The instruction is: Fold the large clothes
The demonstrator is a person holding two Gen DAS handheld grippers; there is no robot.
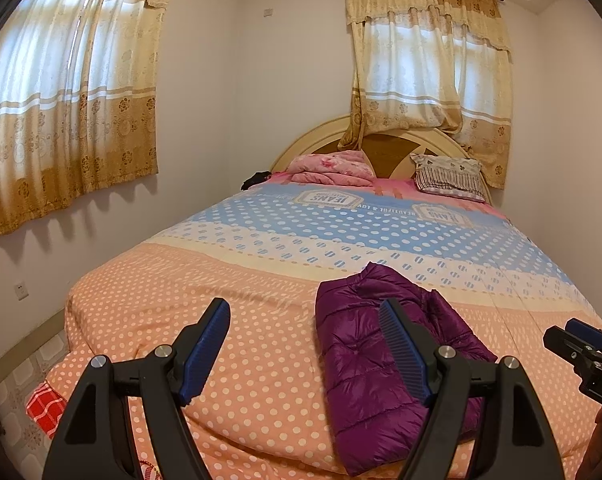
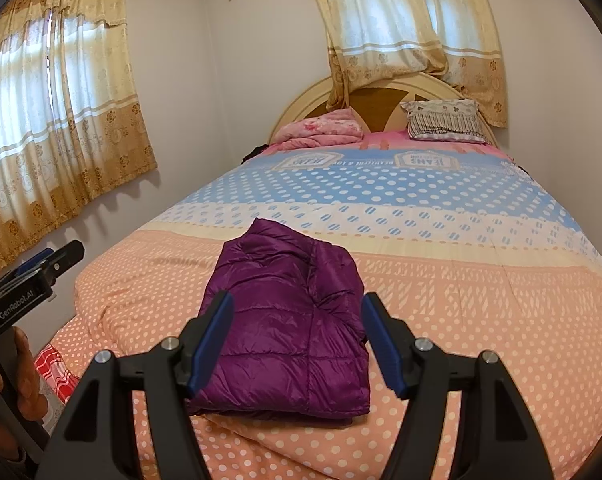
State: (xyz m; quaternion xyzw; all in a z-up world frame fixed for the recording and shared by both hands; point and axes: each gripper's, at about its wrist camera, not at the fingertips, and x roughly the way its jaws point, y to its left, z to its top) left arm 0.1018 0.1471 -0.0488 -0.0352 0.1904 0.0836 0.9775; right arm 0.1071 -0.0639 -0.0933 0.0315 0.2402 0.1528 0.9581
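Observation:
A purple quilted jacket (image 1: 381, 364) (image 2: 289, 320) lies folded into a compact bundle on the peach dotted end of the bed cover (image 1: 241, 320) (image 2: 461, 320). My left gripper (image 1: 304, 304) hovers open over the cover, just left of the jacket, with nothing between its blue pads. My right gripper (image 2: 297, 298) hangs open in front of and above the jacket, its pads apart from the fabric. Each gripper shows at the edge of the other view: the right gripper (image 1: 581, 340) and the left gripper (image 2: 41, 268), the latter held by a person's hand (image 2: 5, 392).
At the bed's far end lie a folded pink blanket (image 1: 329, 168), a patterned pillow (image 1: 449, 178) and a rounded headboard (image 1: 385, 148). Curtains (image 1: 69, 120) cover windows on the left and back walls. A red checked cloth (image 1: 45, 404) hangs at the bed's near left corner.

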